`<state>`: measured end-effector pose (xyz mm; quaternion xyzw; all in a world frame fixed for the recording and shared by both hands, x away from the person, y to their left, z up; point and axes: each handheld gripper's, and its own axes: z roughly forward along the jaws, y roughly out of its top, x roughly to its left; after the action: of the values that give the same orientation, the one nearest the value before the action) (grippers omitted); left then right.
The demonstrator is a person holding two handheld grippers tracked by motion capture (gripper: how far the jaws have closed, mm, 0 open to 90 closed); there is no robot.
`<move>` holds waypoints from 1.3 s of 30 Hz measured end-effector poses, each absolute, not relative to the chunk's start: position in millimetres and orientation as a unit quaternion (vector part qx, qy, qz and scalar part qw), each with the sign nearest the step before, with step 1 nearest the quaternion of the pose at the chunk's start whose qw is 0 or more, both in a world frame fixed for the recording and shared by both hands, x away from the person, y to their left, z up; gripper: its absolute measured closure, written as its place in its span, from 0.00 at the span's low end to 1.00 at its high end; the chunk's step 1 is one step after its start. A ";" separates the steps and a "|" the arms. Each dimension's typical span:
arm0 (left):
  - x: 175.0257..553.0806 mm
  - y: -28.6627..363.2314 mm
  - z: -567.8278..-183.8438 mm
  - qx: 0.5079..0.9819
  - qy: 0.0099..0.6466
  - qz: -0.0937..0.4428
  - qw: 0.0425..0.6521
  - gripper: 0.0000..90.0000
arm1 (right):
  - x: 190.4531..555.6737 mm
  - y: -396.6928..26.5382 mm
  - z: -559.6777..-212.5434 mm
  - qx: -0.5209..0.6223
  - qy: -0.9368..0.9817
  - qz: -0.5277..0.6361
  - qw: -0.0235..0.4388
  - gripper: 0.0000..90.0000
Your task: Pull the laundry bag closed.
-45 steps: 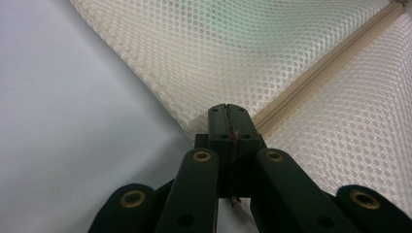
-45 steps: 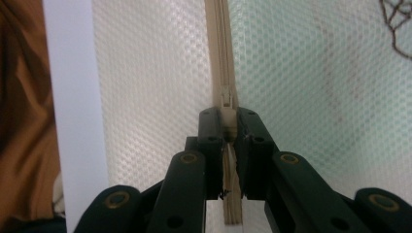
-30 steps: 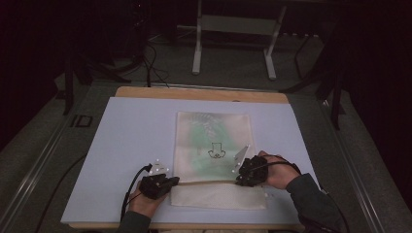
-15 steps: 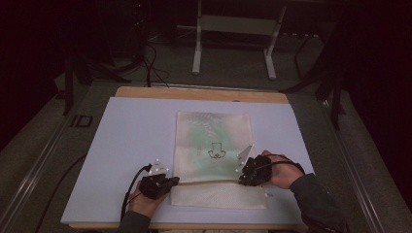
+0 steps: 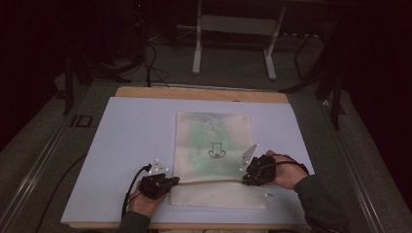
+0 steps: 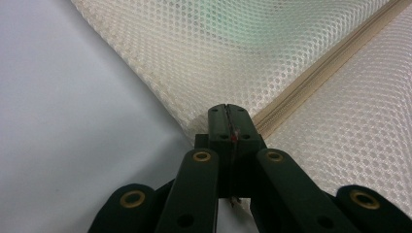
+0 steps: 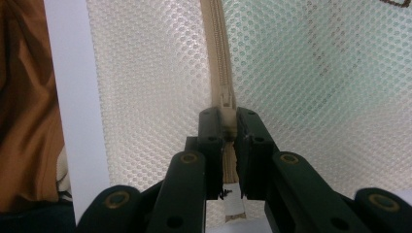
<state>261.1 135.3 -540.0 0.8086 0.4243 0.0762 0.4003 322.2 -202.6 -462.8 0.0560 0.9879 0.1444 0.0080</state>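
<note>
A cream mesh bag [image 5: 214,141] lies flat on the pale table cover [image 5: 126,136], with a green garment and a small dark print showing through it. Its beige zipper [image 6: 330,63] runs across the near part of the bag. My left gripper [image 5: 172,182] is shut on the bag's left edge at the zipper's end; its jaws meet on the mesh [image 6: 227,114]. My right gripper [image 5: 245,177] is at the zipper's right end. Its jaws [image 7: 227,119] are shut on the zipper pull [image 7: 226,99], with the zipper tape [image 7: 217,43] running away from them.
The wooden table edge [image 5: 199,92] shows at the far side, and beyond it are metal stand legs [image 5: 197,48] and cables on a dark floor. A brown sleeve [image 7: 24,97] is at the left of the right gripper view. Bare cover lies left of the bag.
My right gripper has edged slightly to the right. The left gripper and the bag have stayed where they were.
</note>
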 end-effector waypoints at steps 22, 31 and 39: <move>261.5 135.6 -539.9 0.809 0.425 0.074 0.400 0.99 | 321.3 -217.5 -465.5 0.074 0.986 0.146 0.004 0.91; 261.5 135.7 -539.9 0.809 0.424 0.074 0.400 0.99 | 321.1 -226.5 -467.6 0.084 0.986 0.147 0.002 0.91; 261.6 135.7 -539.9 0.809 0.424 0.074 0.400 0.99 | 321.4 -235.3 -469.8 0.092 0.985 0.148 0.001 0.91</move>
<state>261.6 135.7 -539.9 0.8090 0.4244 0.0740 0.4000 321.4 -235.3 -469.8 0.0918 0.9847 0.1482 0.0011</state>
